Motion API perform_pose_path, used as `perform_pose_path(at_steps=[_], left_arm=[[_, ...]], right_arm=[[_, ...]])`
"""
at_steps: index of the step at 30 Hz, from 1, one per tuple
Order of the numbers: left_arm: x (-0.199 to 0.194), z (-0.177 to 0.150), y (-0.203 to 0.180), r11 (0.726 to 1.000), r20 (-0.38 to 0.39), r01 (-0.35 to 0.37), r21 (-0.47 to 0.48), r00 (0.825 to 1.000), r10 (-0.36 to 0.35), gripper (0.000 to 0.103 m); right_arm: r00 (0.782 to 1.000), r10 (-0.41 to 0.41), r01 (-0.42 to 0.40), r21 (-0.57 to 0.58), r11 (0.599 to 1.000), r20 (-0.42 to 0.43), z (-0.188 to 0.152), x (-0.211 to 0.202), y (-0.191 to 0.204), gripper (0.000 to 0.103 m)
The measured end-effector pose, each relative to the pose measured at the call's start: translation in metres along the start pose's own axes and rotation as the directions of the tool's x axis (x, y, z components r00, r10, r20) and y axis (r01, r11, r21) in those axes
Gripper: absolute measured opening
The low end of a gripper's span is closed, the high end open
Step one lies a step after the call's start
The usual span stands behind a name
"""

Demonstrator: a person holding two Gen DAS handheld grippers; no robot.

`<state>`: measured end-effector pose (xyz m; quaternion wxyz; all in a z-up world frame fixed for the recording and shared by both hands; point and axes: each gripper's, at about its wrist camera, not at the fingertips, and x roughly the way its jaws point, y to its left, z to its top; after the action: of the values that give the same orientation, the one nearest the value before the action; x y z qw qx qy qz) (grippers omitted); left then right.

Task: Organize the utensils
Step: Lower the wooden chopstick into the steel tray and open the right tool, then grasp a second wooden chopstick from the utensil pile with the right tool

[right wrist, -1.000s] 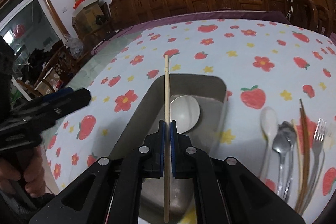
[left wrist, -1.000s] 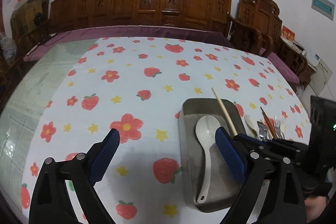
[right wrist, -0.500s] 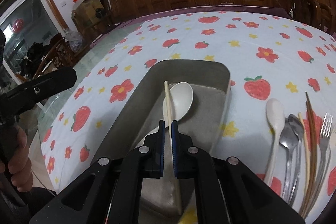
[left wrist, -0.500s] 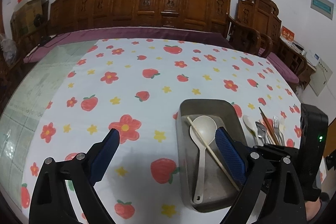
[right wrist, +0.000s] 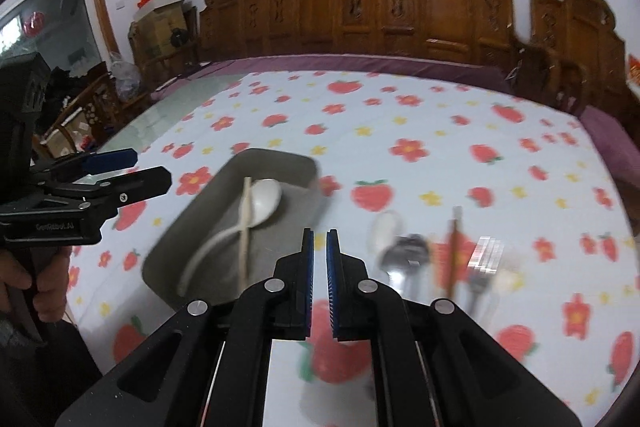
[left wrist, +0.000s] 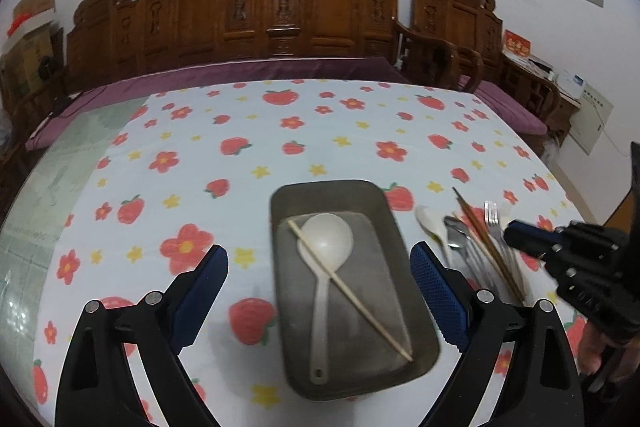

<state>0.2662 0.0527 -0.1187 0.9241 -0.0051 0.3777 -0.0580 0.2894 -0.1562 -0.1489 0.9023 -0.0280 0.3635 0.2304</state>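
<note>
Utensils lie in two places on the wide tablecloth printed with red strawberries and flowers [left wrist: 224,147]: some in the grey rectangular metal tray [left wrist: 390,239], the rest in a row on the cloth just beside its right side

Inside the tray we see a white plastic ladle [left wrist: 326,243] with a pale wooden chopstick [left wrist: 352,291] lying slantwise across its handle

In the row we make out a white spoon [left wrist: 430,223], a steel spoon [left wrist: 456,231], dark brown chopsticks [left wrist: 480,239] and a steel fork [left wrist: 493,221]; their lower ends are hidden behind our left gripper [left wrist: 318,275], and from the right wrist the whole row is smeared with blur

Our left gripper hangs over the near part of the tray, its blue-padded jaws spread wide with nothing between them

Our right gripper [right wrist: 318,269] stands over the cloth between tray and row, its jaws nearly together, a thin gap left and nothing in it

Pale lettering runs along the left gripper's body in the right wrist view, too soft for us to read with confidence, and a hand [right wrist: 44,279] clasps its handle, partly cut off at the edge
</note>
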Motion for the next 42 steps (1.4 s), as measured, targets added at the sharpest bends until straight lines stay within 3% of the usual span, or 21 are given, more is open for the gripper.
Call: perform_pose_path(at_steps=[3,12,19,30,38,42], left_arm=[[0.000,-0.002,-0.010,1.000,0.000,0.020,-0.005,1.000,-0.020,0.089],[0.004,-0.011,-0.048,0.997,-0.001,0.064,0.039,0.998,-0.064,0.089],[0.009,-0.020,-0.072,0.993,-0.011,0.097,0.064,0.995,-0.097,0.089],[0.021,-0.031,-0.097,0.988,-0.041,0.119,0.100,0.992,-0.116,0.089],[0.026,-0.035,-0.104,0.987,-0.053,0.117,0.114,0.992,-0.111,0.089],[0.029,-0.036,-0.108,0.986,-0.060,0.115,0.120,0.992,-0.109,0.089]], right_arm=[[0.999,-0.035,0.035,-0.002,0.999,0.012,-0.007,-0.014,-0.016,0.022],[0.992,-0.127,0.126,0.060,0.990,0.003,-0.031,-0.023,-0.071,0.022],[0.993,-0.089,0.094,0.069,0.993,-0.082,-0.051,0.012,-0.082,0.022],[0.979,-0.061,0.078,0.081,0.994,-0.194,-0.061,0.060,-0.089,0.008],[0.968,-0.101,0.118,0.065,0.991,-0.228,-0.059,0.072,-0.084,0.011],[0.968,-0.100,0.120,0.073,0.990,-0.229,-0.057,0.071,-0.086,0.006]])
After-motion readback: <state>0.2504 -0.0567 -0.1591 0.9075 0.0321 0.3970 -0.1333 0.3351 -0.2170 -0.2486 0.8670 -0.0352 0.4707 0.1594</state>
